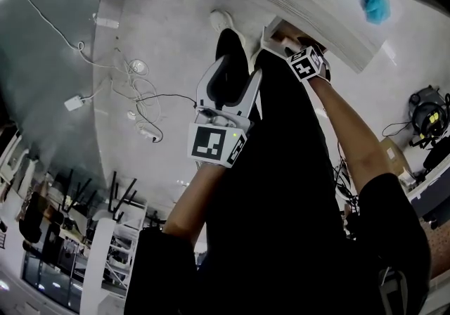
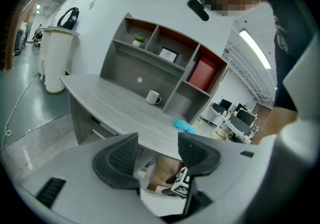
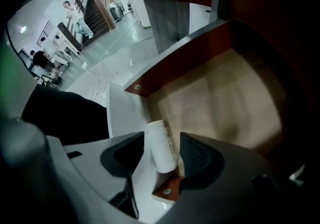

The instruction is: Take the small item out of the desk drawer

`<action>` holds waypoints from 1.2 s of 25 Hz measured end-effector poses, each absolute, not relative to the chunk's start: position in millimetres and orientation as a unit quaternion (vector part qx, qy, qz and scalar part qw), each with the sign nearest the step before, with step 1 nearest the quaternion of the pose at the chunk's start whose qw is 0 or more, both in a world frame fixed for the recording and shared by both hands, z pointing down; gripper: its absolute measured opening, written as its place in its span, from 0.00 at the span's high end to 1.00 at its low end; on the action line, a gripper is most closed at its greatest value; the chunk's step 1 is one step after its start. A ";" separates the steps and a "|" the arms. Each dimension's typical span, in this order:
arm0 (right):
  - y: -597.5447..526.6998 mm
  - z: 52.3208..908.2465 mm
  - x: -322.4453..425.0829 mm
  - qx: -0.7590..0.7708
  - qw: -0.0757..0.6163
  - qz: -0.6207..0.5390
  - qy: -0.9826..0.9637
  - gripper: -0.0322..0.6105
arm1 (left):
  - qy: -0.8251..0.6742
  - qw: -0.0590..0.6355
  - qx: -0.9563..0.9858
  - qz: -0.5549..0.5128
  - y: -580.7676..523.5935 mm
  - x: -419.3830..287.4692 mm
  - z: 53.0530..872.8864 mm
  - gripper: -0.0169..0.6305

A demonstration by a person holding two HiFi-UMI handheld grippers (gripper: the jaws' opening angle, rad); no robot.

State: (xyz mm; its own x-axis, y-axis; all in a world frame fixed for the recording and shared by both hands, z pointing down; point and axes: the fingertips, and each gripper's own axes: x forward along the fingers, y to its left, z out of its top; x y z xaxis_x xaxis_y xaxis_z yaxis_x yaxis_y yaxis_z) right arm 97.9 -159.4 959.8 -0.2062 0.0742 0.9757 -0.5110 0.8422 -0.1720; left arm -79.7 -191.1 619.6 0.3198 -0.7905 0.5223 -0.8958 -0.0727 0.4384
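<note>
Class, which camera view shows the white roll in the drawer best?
Right gripper view: the white roll lies plainly between the open jaws of the right gripper, in the drawer. Head view and left gripper view show the open drawer, not the roll.

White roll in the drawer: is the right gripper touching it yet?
Cannot tell. The right gripper view shows the white roll between the jaws of the right gripper: a gap beside one, but the other's edge overlaps it, depth unclear.

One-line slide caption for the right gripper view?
Right gripper, jaws apart, straddling a small white roll at the edge of the open drawer, not yet gripped.
</note>
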 end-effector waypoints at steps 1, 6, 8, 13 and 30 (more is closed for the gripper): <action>-159.4 960.6 97.4 0.144 0.615 0.236 -0.738 0.62 | -0.578 0.360 0.728 0.074 -191.6 -79.3 620.7 0.62; -155.4 969.8 96.3 0.114 0.646 0.217 -0.722 0.76 | -0.573 0.361 0.731 0.080 -198.3 -80.0 624.3 0.62; -154.9 973.8 96.8 0.106 0.654 0.218 -0.717 0.75 | -0.572 0.359 0.733 0.080 -201.6 -80.3 624.6 0.62; -157.4 978.1 95.7 0.084 0.662 0.229 -0.708 0.73 | -0.573 0.361 0.732 0.076 -209.4 -81.5 626.1 0.62; -152.3 979.7 93.0 -0.017 0.656 0.260 -0.708 0.76 | -0.578 0.362 0.728 0.072 -218.2 -97.0 629.3 0.62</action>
